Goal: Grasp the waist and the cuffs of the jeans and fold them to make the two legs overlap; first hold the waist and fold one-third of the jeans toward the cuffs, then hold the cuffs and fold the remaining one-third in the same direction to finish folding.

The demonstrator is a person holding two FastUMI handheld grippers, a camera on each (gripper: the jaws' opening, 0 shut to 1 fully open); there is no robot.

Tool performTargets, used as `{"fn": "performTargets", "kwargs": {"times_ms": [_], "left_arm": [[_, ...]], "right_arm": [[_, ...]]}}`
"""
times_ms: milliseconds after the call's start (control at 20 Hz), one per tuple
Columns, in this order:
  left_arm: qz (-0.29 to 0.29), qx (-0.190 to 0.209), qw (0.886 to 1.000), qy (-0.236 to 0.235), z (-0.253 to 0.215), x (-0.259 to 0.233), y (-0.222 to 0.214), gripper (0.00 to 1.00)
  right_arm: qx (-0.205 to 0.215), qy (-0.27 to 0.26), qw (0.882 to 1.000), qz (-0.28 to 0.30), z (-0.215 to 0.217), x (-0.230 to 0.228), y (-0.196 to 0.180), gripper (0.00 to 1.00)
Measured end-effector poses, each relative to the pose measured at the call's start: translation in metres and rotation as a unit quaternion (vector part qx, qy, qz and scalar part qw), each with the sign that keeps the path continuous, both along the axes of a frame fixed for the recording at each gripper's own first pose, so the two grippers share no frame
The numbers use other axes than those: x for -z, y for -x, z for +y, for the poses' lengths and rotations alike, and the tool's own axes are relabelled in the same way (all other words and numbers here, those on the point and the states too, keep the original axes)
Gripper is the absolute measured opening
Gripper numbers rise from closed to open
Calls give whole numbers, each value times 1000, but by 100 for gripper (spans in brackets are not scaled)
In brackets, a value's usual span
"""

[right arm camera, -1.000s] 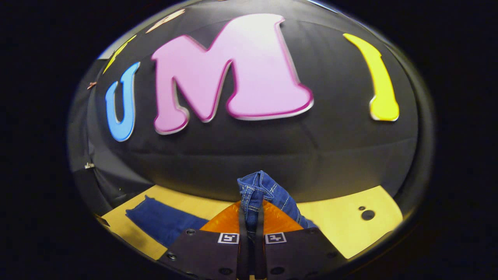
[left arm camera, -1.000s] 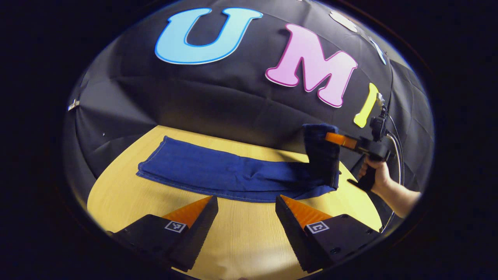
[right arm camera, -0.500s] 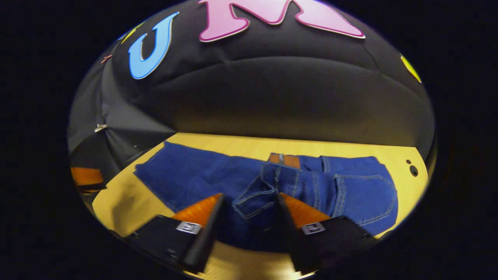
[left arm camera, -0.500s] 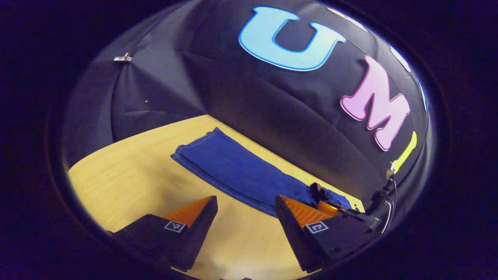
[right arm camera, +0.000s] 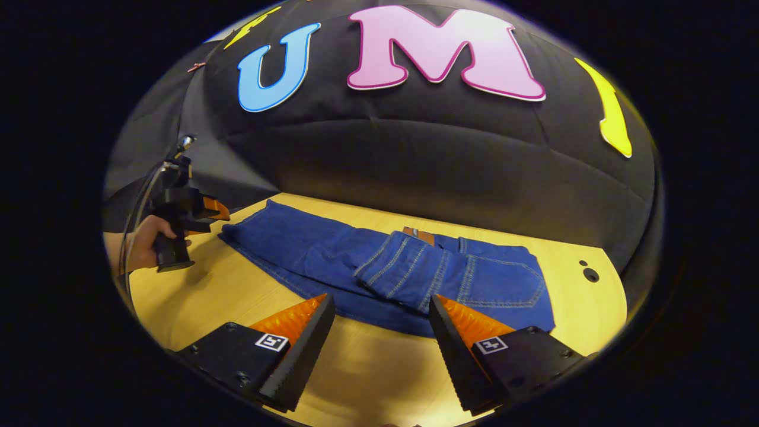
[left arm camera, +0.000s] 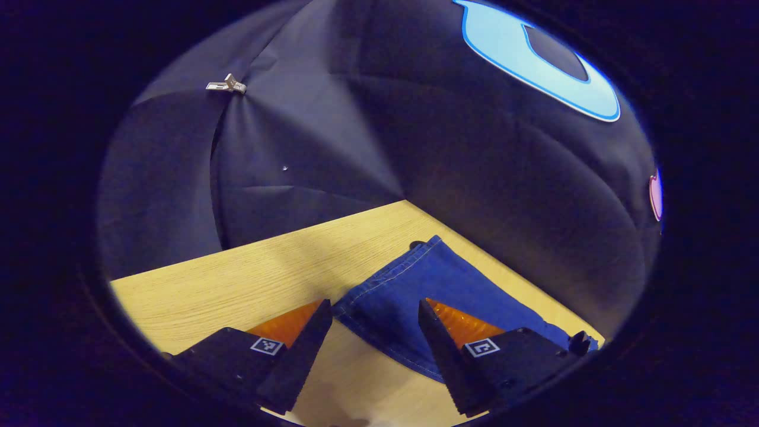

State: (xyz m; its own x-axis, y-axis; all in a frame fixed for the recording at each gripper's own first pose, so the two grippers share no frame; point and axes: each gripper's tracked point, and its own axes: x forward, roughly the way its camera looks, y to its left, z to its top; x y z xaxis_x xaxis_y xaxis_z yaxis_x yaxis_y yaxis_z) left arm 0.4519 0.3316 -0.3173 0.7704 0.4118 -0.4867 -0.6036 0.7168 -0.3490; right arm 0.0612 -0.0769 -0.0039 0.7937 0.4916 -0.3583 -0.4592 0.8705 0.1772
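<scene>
Both of your claws stand wide open, and neither holds anything. Your left claw (left arm camera: 372, 320), low in the left gripper view, has its fingers spread to either side of the cuff end (left arm camera: 385, 281) of the jeans (left arm camera: 439, 290); whether the fingertips touch the denim, you cannot tell from this angle. Cuffs lie flat on the worktop (left arm camera: 237, 284), hem stitching toward the claw.

Your right claw (right arm camera: 382, 311), at the bottom of the right gripper view, is parted just as wide, over bare wood just short of the jeans (right arm camera: 391, 267). The waist (right arm camera: 427, 240) is folded over onto the legs, back pocket up, lying centre-right of the frame. Legs run off toward the left of the frame, flat on the worktop (right arm camera: 367, 373).

At the left edge of that same view, your hand (right arm camera: 145, 246) grips the left claw's handle; the claw (right arm camera: 216, 210) sits close by the cuff end.
</scene>
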Motion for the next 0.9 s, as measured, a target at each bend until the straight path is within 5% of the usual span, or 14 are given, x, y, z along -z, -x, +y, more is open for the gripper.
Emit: {"fn": "performTargets", "kwargs": {"times_ms": [500,600,900], "left_arm": [[47,17,998,-41,5,27,-24,83],[21,26,999,-10,2,31,-33,43],[-27,61,997,29,-2,21,-39,7]], "right_arm": [[61,30,997,46,-75,31,16,98],[61,32,996,58,-78,40,22,98],[49,46,996,63,-74,50,31,98]]}}
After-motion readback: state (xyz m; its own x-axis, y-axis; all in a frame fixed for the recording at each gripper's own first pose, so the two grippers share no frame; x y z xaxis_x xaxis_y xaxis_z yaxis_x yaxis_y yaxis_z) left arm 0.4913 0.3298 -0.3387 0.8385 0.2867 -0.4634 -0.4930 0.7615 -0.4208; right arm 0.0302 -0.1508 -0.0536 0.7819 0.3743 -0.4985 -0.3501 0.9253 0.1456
